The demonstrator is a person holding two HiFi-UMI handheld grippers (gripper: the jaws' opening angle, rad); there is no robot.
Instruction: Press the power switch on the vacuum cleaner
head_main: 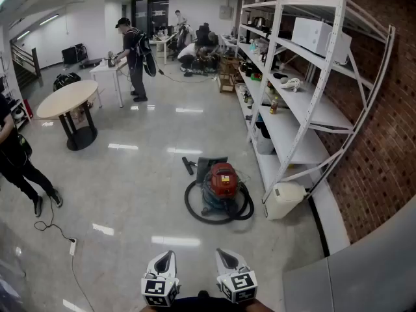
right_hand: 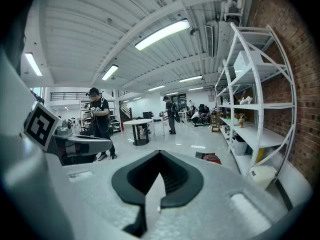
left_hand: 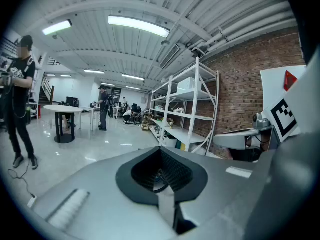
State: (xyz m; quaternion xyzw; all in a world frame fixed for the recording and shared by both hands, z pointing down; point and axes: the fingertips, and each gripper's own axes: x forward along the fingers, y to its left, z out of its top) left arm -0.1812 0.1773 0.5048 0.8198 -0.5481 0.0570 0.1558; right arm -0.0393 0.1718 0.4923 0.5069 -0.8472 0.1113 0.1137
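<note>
The vacuum cleaner (head_main: 221, 186) stands on the glossy floor beside the shelving; it has a red top on a blue-grey drum. Its black hose (head_main: 195, 211) coils around it, and the nozzle (head_main: 188, 166) lies behind it to the left. In the right gripper view the vacuum cleaner (right_hand: 212, 158) peeks over the jaws. My left gripper (head_main: 161, 266) and right gripper (head_main: 228, 262) are low at the frame's bottom edge, well short of the vacuum and above the floor. Both are shut with nothing in them. The left gripper (left_hand: 161, 150) and the right gripper (right_hand: 159, 154) each show their jaws meeting at a seam.
A white shelving rack (head_main: 286, 109) runs along the brick wall on the right, with a white bin (head_main: 284, 200) at its foot. A round table (head_main: 67, 101) stands far left. One person (head_main: 16, 158) is at the left edge, another (head_main: 135, 58) further back. A power strip (head_main: 72, 246) with cable lies on the floor.
</note>
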